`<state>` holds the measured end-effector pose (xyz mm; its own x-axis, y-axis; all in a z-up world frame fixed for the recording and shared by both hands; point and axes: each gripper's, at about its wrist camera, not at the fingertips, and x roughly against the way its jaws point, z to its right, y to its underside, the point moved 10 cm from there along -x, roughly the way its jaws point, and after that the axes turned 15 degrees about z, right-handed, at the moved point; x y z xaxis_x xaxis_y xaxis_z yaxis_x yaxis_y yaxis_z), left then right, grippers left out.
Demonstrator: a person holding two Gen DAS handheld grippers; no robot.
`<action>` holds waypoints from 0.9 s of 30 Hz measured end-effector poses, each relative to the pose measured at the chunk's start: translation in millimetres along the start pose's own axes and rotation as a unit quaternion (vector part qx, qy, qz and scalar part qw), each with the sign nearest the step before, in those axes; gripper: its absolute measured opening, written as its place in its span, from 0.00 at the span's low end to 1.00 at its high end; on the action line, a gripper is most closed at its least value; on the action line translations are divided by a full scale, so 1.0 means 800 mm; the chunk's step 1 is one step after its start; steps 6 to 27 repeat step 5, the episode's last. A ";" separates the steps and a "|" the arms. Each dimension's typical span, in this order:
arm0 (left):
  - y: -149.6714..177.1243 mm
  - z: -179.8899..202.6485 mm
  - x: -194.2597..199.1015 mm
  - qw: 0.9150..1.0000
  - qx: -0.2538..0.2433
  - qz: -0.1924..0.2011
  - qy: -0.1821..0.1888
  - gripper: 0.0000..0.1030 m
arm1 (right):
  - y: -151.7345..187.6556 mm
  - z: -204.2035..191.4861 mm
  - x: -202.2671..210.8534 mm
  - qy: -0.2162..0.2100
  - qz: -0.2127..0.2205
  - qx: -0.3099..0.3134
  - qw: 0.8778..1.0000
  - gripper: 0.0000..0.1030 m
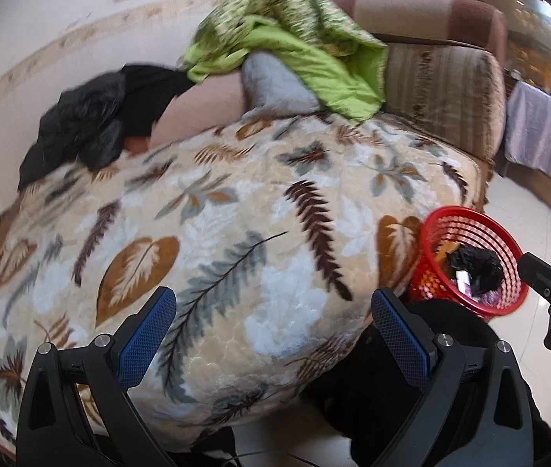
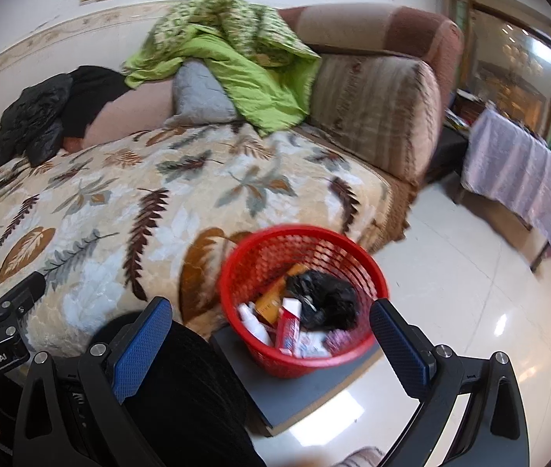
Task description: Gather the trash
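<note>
A red mesh basket stands on a grey board on the floor beside the sofa; it also shows in the left wrist view. Inside lie a crumpled black bag, a red-and-white tube, a white bottle and an orange box. My right gripper is open and empty, just above and in front of the basket. My left gripper is open and empty over the leaf-patterned blanket.
The sofa holds a green quilt, a grey pillow and black clothes. A table with a pale cloth stands at the right. Shiny tiled floor lies right of the basket. A dark-clothed knee is below.
</note>
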<state>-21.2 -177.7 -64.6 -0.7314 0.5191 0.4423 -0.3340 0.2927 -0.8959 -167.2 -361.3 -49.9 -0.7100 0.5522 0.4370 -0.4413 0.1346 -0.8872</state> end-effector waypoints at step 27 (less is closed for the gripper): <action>0.012 -0.085 -0.032 0.995 0.074 -0.037 -0.050 0.97 | -0.039 -0.078 -0.051 -0.064 -0.014 0.042 0.997 1.00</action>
